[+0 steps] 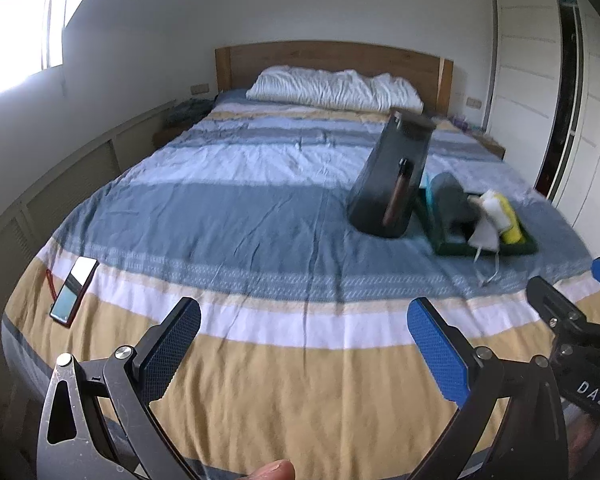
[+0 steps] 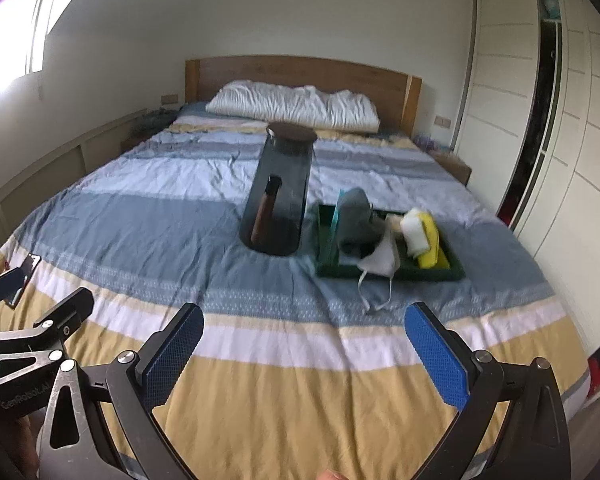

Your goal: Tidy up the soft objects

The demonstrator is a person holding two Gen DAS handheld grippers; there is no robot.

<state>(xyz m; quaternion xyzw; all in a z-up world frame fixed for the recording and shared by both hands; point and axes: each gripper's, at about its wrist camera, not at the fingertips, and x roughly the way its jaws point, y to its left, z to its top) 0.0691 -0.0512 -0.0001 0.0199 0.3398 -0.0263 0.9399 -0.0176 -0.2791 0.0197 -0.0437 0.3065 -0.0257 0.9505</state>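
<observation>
A dark green tray lies on the bed's right half, well beyond both grippers. It holds a grey cloth, a white face mask whose straps hang over the front rim, a yellow sponge and a white sponge. The left wrist view shows the same tray, mask and yellow sponge. My right gripper is open and empty over the foot of the bed. My left gripper is open and empty too, just left of the right one.
A tall dark see-through jar with a lid and a brown bottle inside stands just left of the tray. A phone lies at the bed's near left corner. White pillows lean on the headboard. Wardrobe doors line the right wall.
</observation>
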